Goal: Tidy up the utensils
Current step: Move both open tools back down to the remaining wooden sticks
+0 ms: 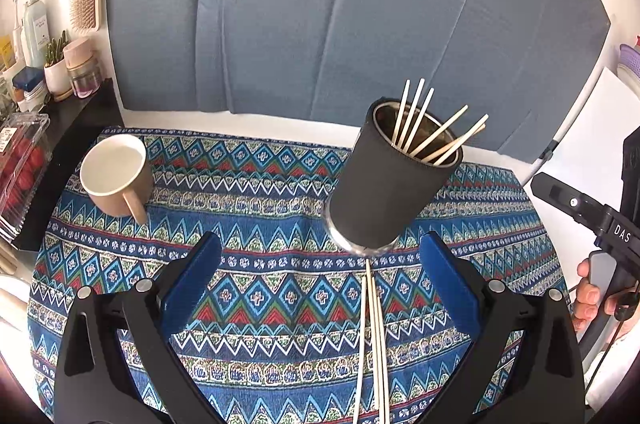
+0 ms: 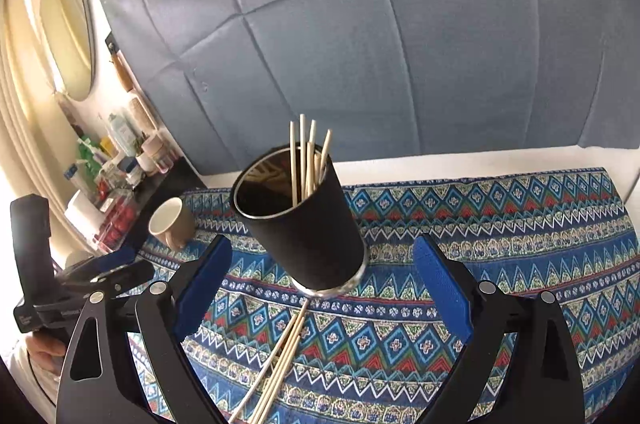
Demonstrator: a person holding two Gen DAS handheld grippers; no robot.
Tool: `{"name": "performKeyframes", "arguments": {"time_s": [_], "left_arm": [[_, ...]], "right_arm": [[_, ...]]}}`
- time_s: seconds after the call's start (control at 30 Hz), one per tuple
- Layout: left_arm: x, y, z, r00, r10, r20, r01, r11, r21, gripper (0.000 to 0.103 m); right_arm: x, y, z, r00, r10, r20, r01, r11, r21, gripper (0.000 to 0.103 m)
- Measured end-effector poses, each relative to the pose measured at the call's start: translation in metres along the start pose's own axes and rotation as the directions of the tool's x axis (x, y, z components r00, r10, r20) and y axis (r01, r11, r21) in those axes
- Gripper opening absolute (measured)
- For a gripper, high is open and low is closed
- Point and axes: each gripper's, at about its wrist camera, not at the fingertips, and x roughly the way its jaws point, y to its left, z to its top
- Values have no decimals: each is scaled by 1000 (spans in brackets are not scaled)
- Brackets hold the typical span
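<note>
- Left tool (image 1: 320,284), jaws wide, over the patterned cloth (image 1: 248,192).
- Black cup (image 1: 384,184) of chopsticks (image 1: 420,122) just ahead.
- Loose chopsticks (image 1: 374,344) between the jaws.
- Mug (image 1: 116,176) near the cloth's far-left corner.

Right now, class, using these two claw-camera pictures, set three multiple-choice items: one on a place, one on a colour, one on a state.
1. Where do the loose chopsticks lie?
A. in the mug
B. on the patterned cloth, in front of the black cup
C. on the shelf

2. What colour is the mug outside?
A. beige
B. red
C. green

3. How is the left claw?
A. shut on a chopstick
B. shut on the cup
C. open, holding nothing

Answers: 1 B, their tips reach the cup's base; 2 A, its wall is beige; 3 C, the blue pads stand wide apart.
</note>
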Motion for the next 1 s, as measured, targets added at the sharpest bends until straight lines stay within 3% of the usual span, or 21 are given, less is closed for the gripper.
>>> {"name": "performKeyframes", "arguments": {"time_s": [0.17,0.43,1.0], "left_arm": [[10,7,-20,996,-23,-85,20,999,-33,97],[29,4,-50,979,-36,-203,34,999,-11,97],[92,-21,-79,909,-47,-414,73,996,48,97]], "right_arm": [[7,-1,-21,998,-29,-59,29,1000,-13,88],[11,-6,-50,991,-55,-123,56,998,2,88],[15,-22,-115,960,-117,-253,120,993,-4,88]]}}
